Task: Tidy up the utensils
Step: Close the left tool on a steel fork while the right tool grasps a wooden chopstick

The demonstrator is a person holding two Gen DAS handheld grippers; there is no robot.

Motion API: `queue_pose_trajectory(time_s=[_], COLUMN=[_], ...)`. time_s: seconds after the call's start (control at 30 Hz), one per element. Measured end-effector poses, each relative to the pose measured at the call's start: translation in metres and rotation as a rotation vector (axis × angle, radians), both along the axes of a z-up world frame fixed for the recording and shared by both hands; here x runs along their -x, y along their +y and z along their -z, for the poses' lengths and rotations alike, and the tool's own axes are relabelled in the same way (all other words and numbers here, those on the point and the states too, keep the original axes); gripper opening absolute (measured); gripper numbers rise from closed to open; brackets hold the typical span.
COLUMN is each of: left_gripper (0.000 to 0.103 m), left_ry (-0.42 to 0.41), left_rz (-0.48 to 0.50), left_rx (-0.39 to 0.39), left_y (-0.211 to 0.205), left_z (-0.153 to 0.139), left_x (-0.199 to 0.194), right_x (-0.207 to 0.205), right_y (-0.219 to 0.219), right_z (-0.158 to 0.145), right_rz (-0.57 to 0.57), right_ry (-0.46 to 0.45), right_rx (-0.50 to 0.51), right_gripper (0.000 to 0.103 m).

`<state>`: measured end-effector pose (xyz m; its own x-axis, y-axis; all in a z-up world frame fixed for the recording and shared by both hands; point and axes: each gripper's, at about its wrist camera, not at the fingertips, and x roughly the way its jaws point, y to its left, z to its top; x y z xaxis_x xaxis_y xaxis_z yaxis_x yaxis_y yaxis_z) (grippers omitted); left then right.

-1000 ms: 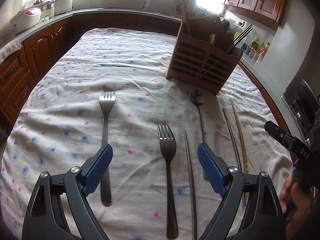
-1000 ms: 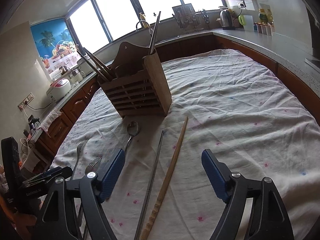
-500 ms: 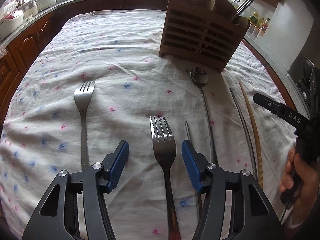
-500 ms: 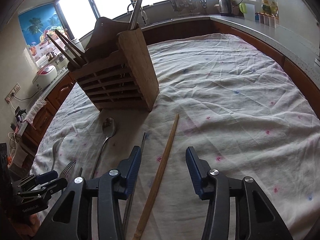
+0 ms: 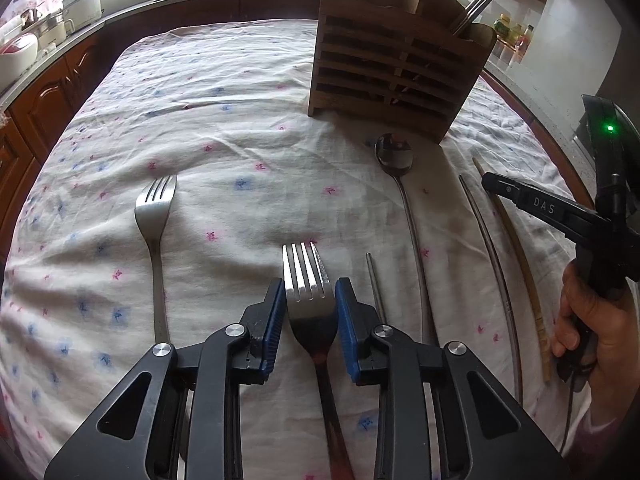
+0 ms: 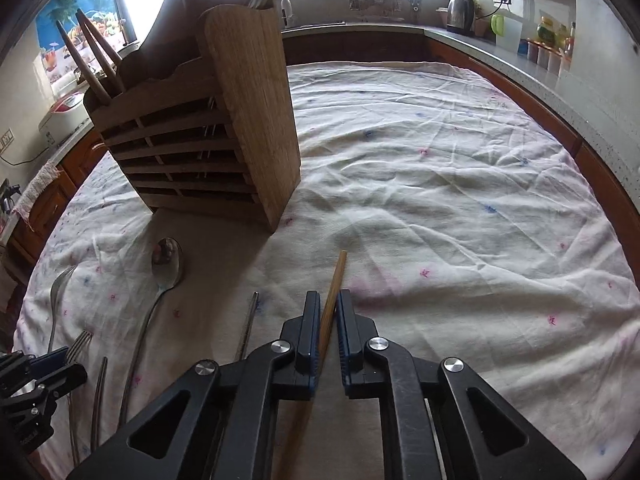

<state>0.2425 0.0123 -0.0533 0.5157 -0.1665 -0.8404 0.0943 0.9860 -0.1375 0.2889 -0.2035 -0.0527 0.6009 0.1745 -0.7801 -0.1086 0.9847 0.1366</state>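
Observation:
My left gripper is shut on the head of a steel fork that lies on the tablecloth. My right gripper is shut on a wooden chopstick, also on the cloth. A second fork, a steel spoon, and steel chopsticks lie between them. The wooden utensil holder stands behind, also in the right wrist view, with chopsticks inside.
The table wears a white flowered cloth. Kitchen counters with jars and a kettle ring the table. A rice cooker sits on the left counter.
Both grippers moved forward and down and closed: the left onto the middle fork, the right onto the wooden chopstick.

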Motion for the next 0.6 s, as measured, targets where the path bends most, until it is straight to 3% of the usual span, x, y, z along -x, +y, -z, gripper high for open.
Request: queue_pose_trajectory(time_s=[0.2, 0.6], left_gripper=[0.023, 0.021], left_ry=[-0.019, -0.148], left_rz=[-0.006, -0.007], left_rx=[0.052, 0.090], left_y=[0.007, 0.016], left_z=[-0.010, -0.064], left_x=[0.006, 0.040], right_x=[0.014, 0.063], right_y=[-0.007, -0.016], right_z=[-0.015, -0.073], right_rz=[-0.009, -0.021], right_ry=[-0.019, -0.136], right_rx=[-0.087, -0.181], right_gripper=[0.006, 0.006])
